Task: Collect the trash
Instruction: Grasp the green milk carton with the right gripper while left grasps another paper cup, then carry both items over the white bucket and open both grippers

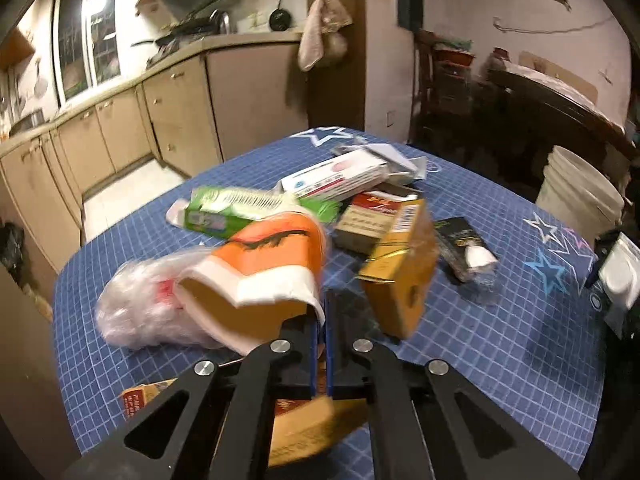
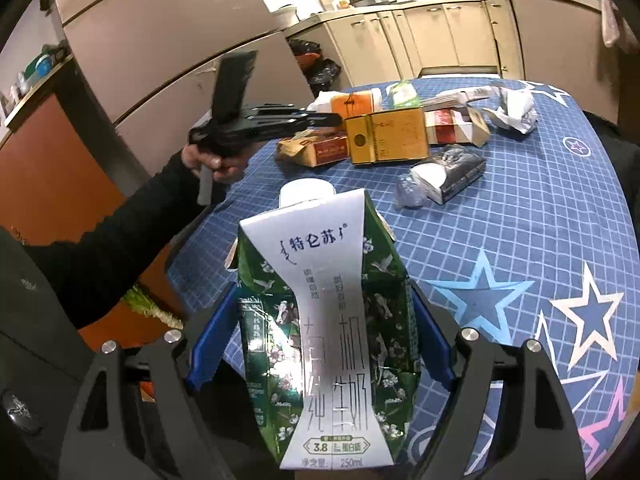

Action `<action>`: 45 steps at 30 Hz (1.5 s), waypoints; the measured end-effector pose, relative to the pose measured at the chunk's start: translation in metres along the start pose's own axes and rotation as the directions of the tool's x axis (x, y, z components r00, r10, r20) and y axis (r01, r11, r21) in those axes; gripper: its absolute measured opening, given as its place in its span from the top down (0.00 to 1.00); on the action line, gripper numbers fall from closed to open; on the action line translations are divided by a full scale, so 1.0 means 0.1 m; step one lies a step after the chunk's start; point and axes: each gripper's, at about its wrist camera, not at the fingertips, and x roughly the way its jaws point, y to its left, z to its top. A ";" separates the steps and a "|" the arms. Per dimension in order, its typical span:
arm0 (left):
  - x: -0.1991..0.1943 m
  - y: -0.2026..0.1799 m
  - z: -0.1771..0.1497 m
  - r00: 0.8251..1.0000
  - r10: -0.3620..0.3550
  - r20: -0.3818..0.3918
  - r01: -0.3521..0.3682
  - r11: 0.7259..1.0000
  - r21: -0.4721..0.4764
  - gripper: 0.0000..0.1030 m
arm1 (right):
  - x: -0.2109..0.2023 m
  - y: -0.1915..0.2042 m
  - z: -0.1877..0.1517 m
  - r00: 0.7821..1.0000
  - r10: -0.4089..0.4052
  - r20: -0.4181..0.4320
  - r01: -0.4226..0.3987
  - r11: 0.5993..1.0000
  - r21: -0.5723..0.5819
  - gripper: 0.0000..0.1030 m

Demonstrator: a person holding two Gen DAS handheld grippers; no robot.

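Note:
My left gripper [image 1: 322,312] is shut on the edge of an orange and white paper cup [image 1: 268,268], held tilted above the blue grid tablecloth [image 1: 500,320]. My right gripper [image 2: 320,320] is shut on a crushed green and silver milk carton [image 2: 324,340] and holds it over the near table edge. A pile of trash lies mid-table: a green box [image 1: 224,212], a white box [image 1: 340,176], a red box [image 1: 368,220], a yellow box [image 1: 400,268], a black packet [image 1: 464,248], a clear plastic bag [image 1: 136,308]. The left gripper also shows in the right wrist view [image 2: 336,120].
Crumpled white paper [image 2: 514,114] lies at the far edge. A flat red and tan box [image 1: 160,396] lies under my left gripper. A white bucket [image 1: 576,184] stands on the floor right of the table. Kitchen cabinets [image 1: 180,100] run behind.

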 end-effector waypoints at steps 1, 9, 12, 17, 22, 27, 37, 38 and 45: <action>-0.03 -0.05 0.00 1.000 0.006 0.012 -0.006 1.000 -0.002 0.96 | -0.02 0.00 -0.01 1.000 -0.001 0.005 0.001 1.000 0.004 0.25; -0.59 -0.32 0.01 0.978 0.160 0.136 -0.147 0.984 -0.105 0.96 | -0.09 -0.02 0.02 0.996 -0.054 0.077 0.051 0.998 0.038 0.26; -0.85 -0.53 -0.03 0.963 0.213 0.168 -0.188 0.971 -0.150 0.96 | -0.15 -0.04 0.03 0.991 -0.083 0.104 0.077 0.995 0.056 0.27; -1.20 -0.99 -0.20 0.939 0.299 0.171 -0.256 0.938 -0.235 0.96 | -0.26 -0.02 -0.01 0.984 -0.122 0.129 0.113 0.991 0.073 0.28; -1.37 -1.41 -0.34 0.905 0.395 0.155 -0.339 0.893 -0.297 0.96 | -0.41 0.02 -0.08 0.974 -0.149 0.169 0.133 0.986 0.101 0.29; -1.45 -1.74 -0.35 0.880 0.451 0.149 -0.389 0.864 -0.320 0.96 | -0.60 0.10 -0.15 0.962 -0.172 0.211 0.153 0.983 0.104 0.30; -1.54 -2.28 0.04 0.877 0.418 0.236 -0.367 0.901 -0.232 0.96 | -1.27 0.14 -0.33 0.912 -0.255 0.320 0.218 0.965 0.147 0.33; -1.52 -2.33 0.08 0.879 0.412 0.241 -0.363 0.904 -0.225 0.96 | -1.32 0.13 -0.35 0.907 -0.266 0.327 0.227 0.962 0.152 0.33; -1.37 -2.65 0.36 0.900 0.340 0.274 -0.305 0.938 -0.165 0.96 | -1.80 0.04 -0.55 0.856 -0.362 0.371 0.304 0.930 0.207 0.35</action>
